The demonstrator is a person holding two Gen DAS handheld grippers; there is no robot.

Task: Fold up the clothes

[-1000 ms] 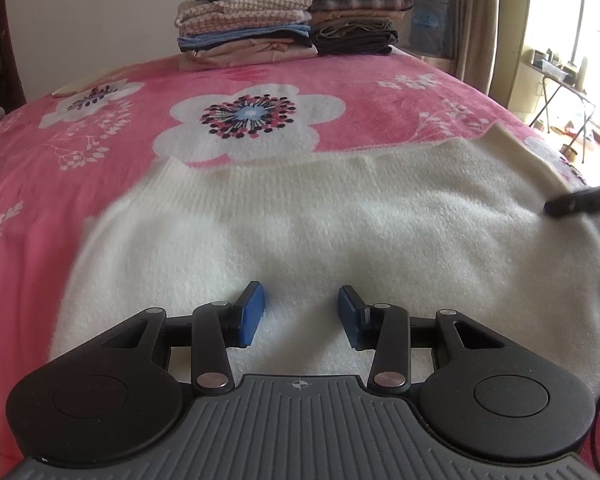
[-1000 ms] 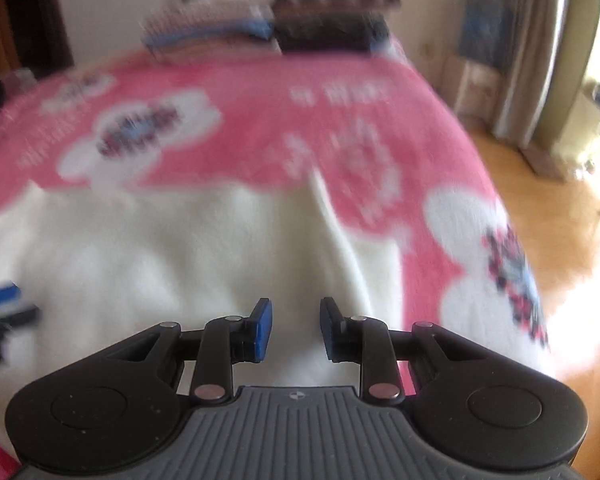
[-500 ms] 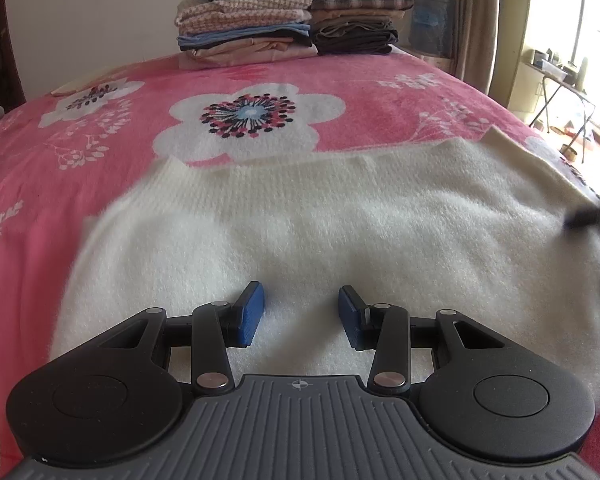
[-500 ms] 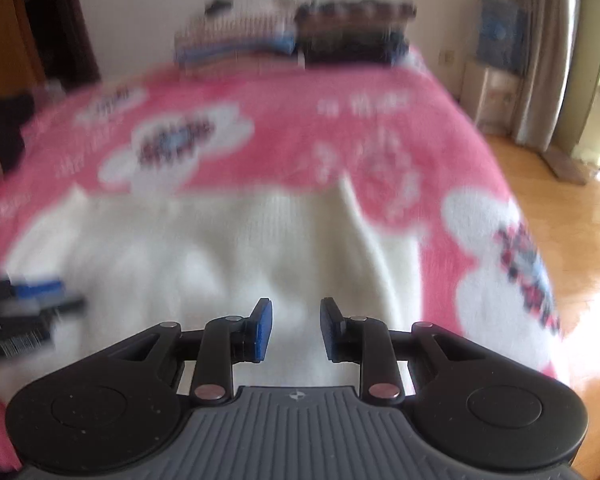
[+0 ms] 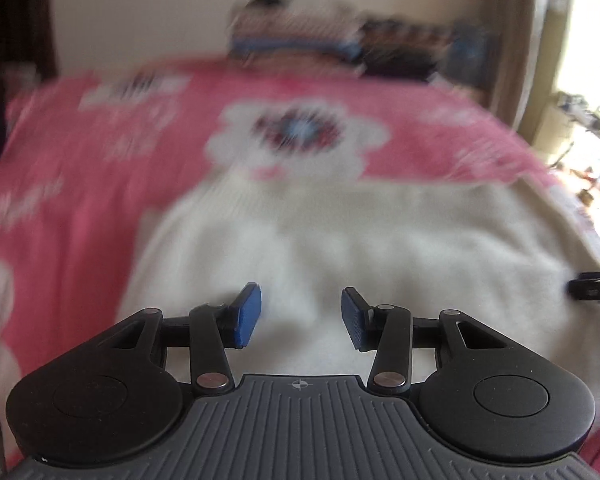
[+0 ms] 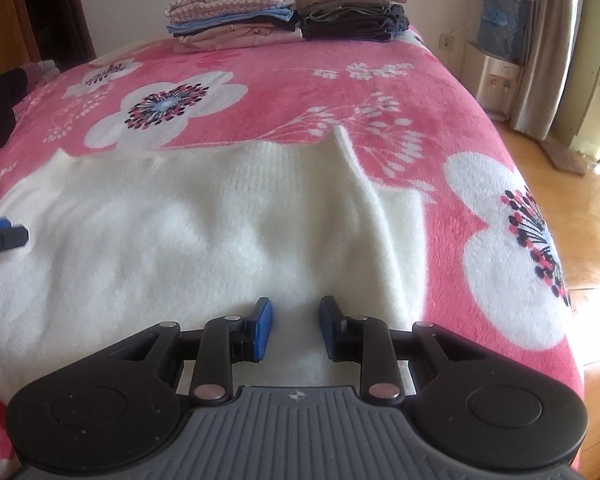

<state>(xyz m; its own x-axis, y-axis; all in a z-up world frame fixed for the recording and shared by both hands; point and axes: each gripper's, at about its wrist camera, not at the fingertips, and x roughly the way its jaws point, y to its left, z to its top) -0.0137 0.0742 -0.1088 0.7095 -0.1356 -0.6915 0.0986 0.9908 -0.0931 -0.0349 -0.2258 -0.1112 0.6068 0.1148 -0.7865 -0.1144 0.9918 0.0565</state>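
Left claw (image 5: 301, 317): jaws opening, apart, nothing between the blue pads; it hangs over the near edge of the sweater (image 5: 340, 248).
Right claw (image 6: 295, 327): jaws apart with a narrower gap, holding nothing, over the sweater's near edge on its right part.
Sweater: white and fluffy, spread flat on the blanket (image 6: 300, 80), nearer the claws than the big flower print; its right sleeve lies folded along the body with a ridge running to a point at the far edge.
Change, left view: sharp a second ago, it is now smeared by motion; the sweater's left edge has slid toward the middle, so more pink blanket shows left of it. The gap between the pads is a little wider than before.
Change, right view: blurred a second ago, it is now crisp; the claw's gap is unchanged. The left claw's tip shows at the sweater's left edge, higher in the view than before.
Claws counted: two.
Sweaters counted: one.
Stacks (image 6: 292, 8): two piles of folded clothes side by side beyond the sweater, at the blanket's far end by the wall; left pile light, right pile dark.
Large flowers seen whole on the blanket: three in the right view.
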